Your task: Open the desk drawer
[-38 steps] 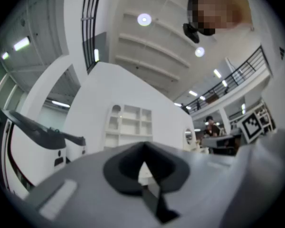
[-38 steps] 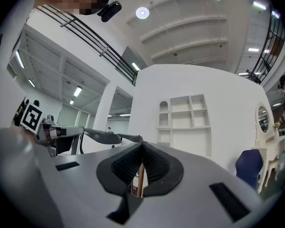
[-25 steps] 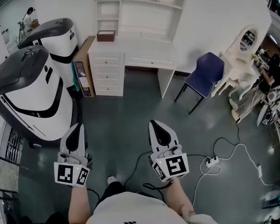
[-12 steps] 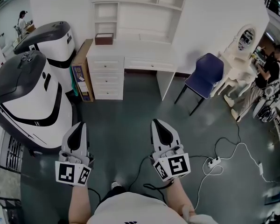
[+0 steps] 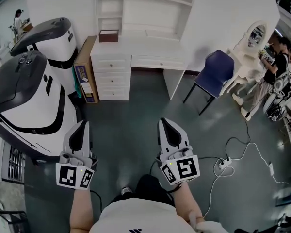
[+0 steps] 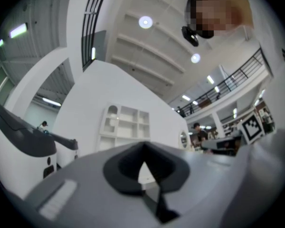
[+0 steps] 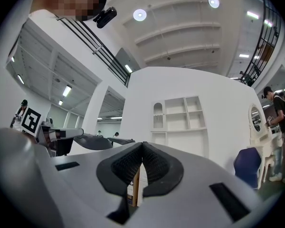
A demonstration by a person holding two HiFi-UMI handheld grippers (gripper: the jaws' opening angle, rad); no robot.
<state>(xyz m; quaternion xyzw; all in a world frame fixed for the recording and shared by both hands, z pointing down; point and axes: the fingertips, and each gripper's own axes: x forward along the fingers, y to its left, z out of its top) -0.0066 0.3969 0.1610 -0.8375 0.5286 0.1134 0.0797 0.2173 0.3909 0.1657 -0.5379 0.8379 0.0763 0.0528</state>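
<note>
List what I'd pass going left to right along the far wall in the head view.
White-and-black machine → cardboard box → white desk → blue chair → vanity mirror.

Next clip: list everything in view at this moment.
desk: one, white, far wall, drawers shut
hutch: one, white, on the desk
box: one, brown, desk's left end
carton: one, brown, standing left of the desk
machines: two, white and black, left
chair: one, blue, right of the desk
vanity: one, white, far right
power strip: one, white, floor at right
people: two, one far left, one by the vanity
left gripper: grey, shut, empty
right gripper: grey, shut, empty
</note>
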